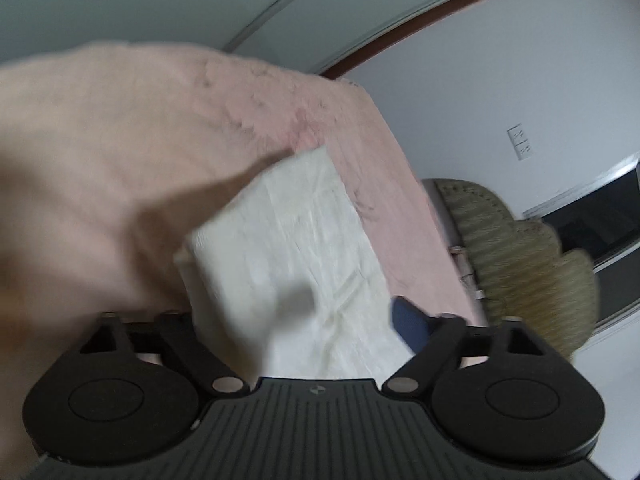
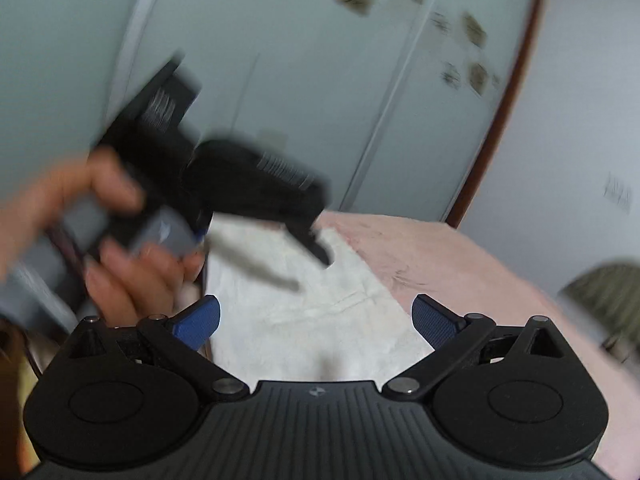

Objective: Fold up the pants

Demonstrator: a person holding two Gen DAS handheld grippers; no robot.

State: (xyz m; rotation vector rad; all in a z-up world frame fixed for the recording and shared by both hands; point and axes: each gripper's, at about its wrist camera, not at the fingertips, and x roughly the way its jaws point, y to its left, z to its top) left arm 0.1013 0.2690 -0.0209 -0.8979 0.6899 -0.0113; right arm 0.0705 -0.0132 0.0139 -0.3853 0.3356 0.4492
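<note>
Left wrist view shows the white pants [image 1: 304,232] lying as a long, narrow strip on a pink plush blanket [image 1: 120,140], one end near the camera and the other stretching away. By that shape, the legs look already laid together, and the step in hand seems to be taking hold of the near end for a crosswise fold.

The left gripper [image 1: 300,312] has its jaws standing apart with cloth between them. One blue pad [image 1: 408,320] shows at the strip's right edge, but the other is hidden by a raised, blurred flap of fabric, so I cannot tell whether it is pinching.

In the right wrist view the left gripper [image 2: 316,248], held in a person's hand [image 2: 120,248], hangs blurred over the far part of the pants [image 2: 320,320]. The right gripper [image 2: 318,320] is spread wide and empty, with the cloth lying below it.

The next move probably calls for each gripper to pinch a corner of the same end through all the layers, then carry it level to the other end.

The two grippers are close together and could collide. The fuzzy blanket may also be caught in a pinch. A woven wicker piece [image 1: 520,260] stands beside the bed, with a wall socket [image 1: 519,142] and sliding wardrobe doors [image 2: 320,80] behind, all clear of the work.
</note>
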